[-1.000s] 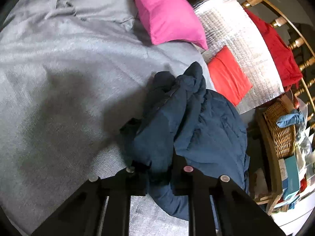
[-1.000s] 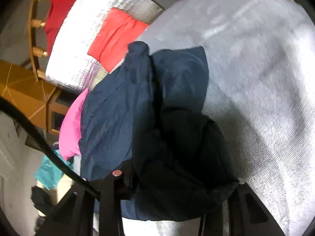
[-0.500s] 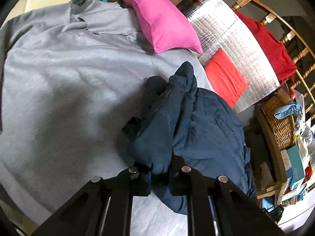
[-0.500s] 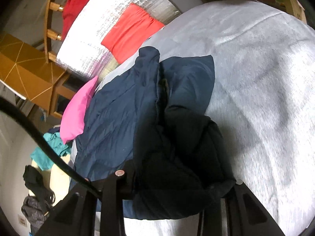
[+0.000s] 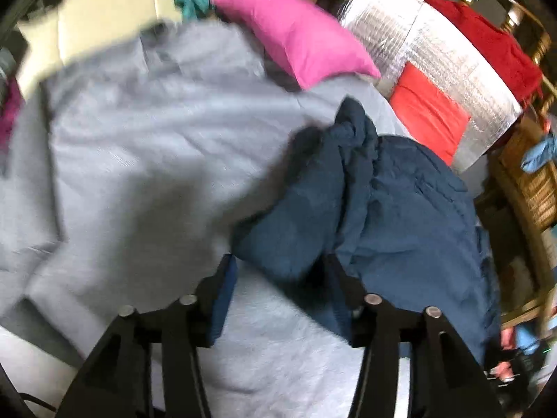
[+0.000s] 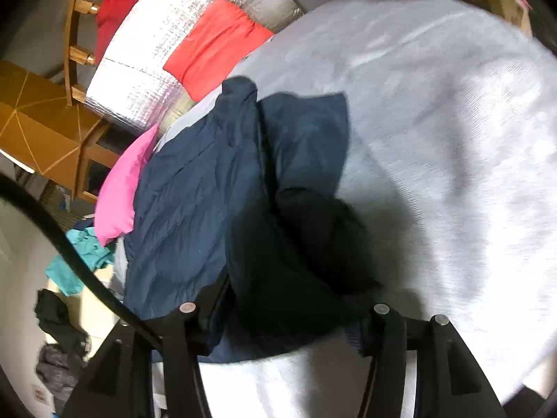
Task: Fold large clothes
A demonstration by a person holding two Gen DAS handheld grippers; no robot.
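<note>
On the grey bedspread (image 5: 139, 174) the navy jacket (image 5: 400, 209) lies bunched — both hand-held grippers' jaws just spread, releasing it.

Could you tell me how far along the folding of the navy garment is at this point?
Done: the navy garment lies doubled over in a bunched heap on the grey sheet. In hand: nothing gripped; the left gripper and right gripper have just been opening, cloth lying loose between their jaws. Left: the bundle looks lumpy, so smoothing and probably another fold remain.

Both tongs, left (image 5: 278, 299) and right (image 6: 285, 317), just opened, releasing the navy garment (image 5: 400, 216).
</note>
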